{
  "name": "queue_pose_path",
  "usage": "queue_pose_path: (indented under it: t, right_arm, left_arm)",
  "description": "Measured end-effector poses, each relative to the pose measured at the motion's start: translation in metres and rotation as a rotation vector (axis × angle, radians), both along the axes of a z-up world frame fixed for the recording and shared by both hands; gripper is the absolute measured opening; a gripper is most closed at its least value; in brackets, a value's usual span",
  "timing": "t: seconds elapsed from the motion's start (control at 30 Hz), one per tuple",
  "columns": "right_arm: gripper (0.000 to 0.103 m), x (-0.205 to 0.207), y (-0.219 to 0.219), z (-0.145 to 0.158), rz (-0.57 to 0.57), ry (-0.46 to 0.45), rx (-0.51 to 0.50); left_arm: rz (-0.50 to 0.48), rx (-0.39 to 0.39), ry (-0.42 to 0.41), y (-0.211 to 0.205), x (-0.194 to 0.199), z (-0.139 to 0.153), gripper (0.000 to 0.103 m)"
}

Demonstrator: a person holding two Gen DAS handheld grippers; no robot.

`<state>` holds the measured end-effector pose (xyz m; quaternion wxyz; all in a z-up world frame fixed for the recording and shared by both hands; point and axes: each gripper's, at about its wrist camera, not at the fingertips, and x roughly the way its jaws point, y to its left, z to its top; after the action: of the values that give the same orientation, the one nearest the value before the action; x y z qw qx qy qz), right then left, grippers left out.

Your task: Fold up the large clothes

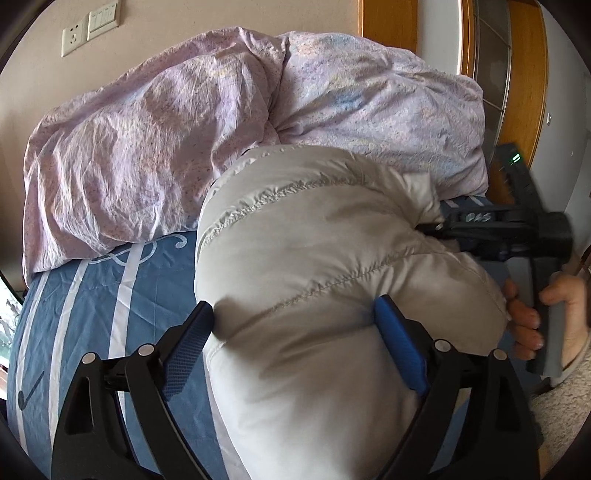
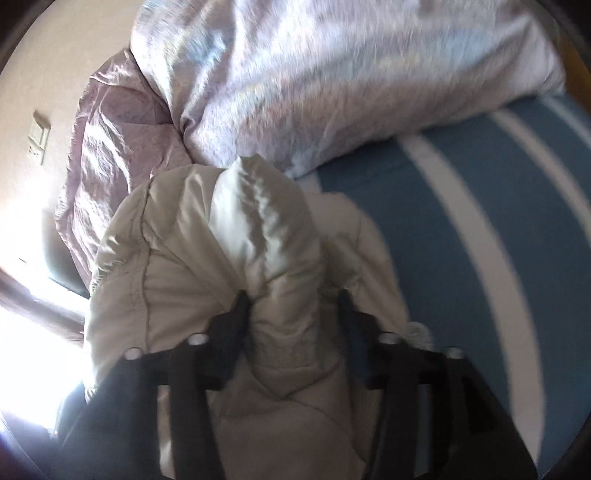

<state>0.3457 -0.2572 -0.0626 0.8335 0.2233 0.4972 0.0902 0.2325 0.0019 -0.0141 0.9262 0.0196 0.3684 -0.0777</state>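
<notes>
Gripping both sides of a pale beige quilted down jacket (image 1: 317, 266), the left gripper (image 1: 295, 332) has its blue-padded jaws set wide around a thick puffed bundle, the padding bulging between them and pressing against both pads. At the far right of that view the right gripper (image 1: 436, 229) bites into a gathered end of the same garment, its handle held by the person's right hand (image 1: 546, 317). Seen from its own blurred camera, the right gripper (image 2: 293, 306) has its jaws drawn to a middling gap with a ridge of the jacket (image 2: 229, 251) squeezed between them.

The garment lies bunched on the blue bedsheet with white stripes (image 1: 96, 295), near the middle of the bed, its far edge touching a crumpled lilac floral duvet (image 1: 184, 122) heaped against the beige wall (image 1: 44, 14). White wall switches and a socket (image 1: 88, 27) sit at far left, and a wooden door frame (image 1: 524, 74) stands at far right.

By the look of it, a fold is under way: the jacket appears doubled over and carried by both ends. The next move likely calls for bringing the held ends down evenly, away from the duvet, and pressing the padding flat before release, since such puffy fill tends to spring open.
</notes>
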Motion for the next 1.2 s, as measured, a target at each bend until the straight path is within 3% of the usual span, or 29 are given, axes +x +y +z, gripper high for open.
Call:
queue_pose_path:
  t: [0.03,0.13,0.27,0.37,0.47,0.57,0.7,0.8,0.87,0.93,1.0,1.1,1.2]
  right_arm:
    - [0.061,-0.004,-0.001,0.005,-0.009,-0.011,-0.011]
    - [0.062,-0.027,0.001,0.031,-0.023,-0.094,-0.066]
    - [0.062,-0.07,0.027,0.063,0.06,-0.23,-0.162]
    - [0.061,-0.094,0.047,0.073,0.133,-0.277,-0.191]
    - [0.061,-0.103,0.056,0.068,0.158,-0.275,-0.192]
    - [0.059,-0.101,0.05,0.042,0.153,-0.202,-0.204]
    - [0.064,-0.098,0.04,0.008,0.153,-0.152,-0.152]
    - [0.066,-0.096,0.035,-0.002,0.15,-0.147,-0.118]
    - [0.071,-0.095,0.03,0.002,0.143,-0.143,-0.11]
    - [0.084,-0.099,0.03,0.009,0.129,-0.152,-0.171]
    - [0.086,-0.109,0.032,0.017,0.117,-0.174,-0.214]
    - [0.099,-0.118,0.035,0.03,0.094,-0.197,-0.284]
    - [0.101,-0.13,0.041,0.046,0.062,-0.26,-0.383]
  left_arm:
    - [0.003,0.004,-0.001,0.0,-0.001,0.0,0.09]
    - [0.005,0.01,-0.001,0.0,-0.001,0.0,0.09]
    - [0.01,0.02,-0.003,-0.002,-0.001,0.001,0.09]
    - [0.014,0.025,-0.004,-0.003,-0.002,0.001,0.09]
    - [0.017,0.027,-0.006,-0.003,-0.003,0.001,0.09]
    - [0.015,0.014,-0.004,-0.002,-0.003,-0.001,0.09]
    - [0.007,0.026,0.0,-0.008,-0.002,-0.006,0.094]
    - [0.012,0.022,-0.017,-0.009,-0.008,-0.004,0.094]
    - [0.015,-0.012,-0.032,-0.005,-0.017,0.002,0.094]
    - [0.027,-0.037,-0.051,0.0,-0.026,0.009,0.099]
    - [0.051,-0.038,-0.068,0.004,-0.035,0.016,0.102]
    - [0.075,-0.035,-0.085,0.009,-0.047,0.026,0.102]
    - [0.107,-0.031,-0.07,0.013,-0.055,0.032,0.102]
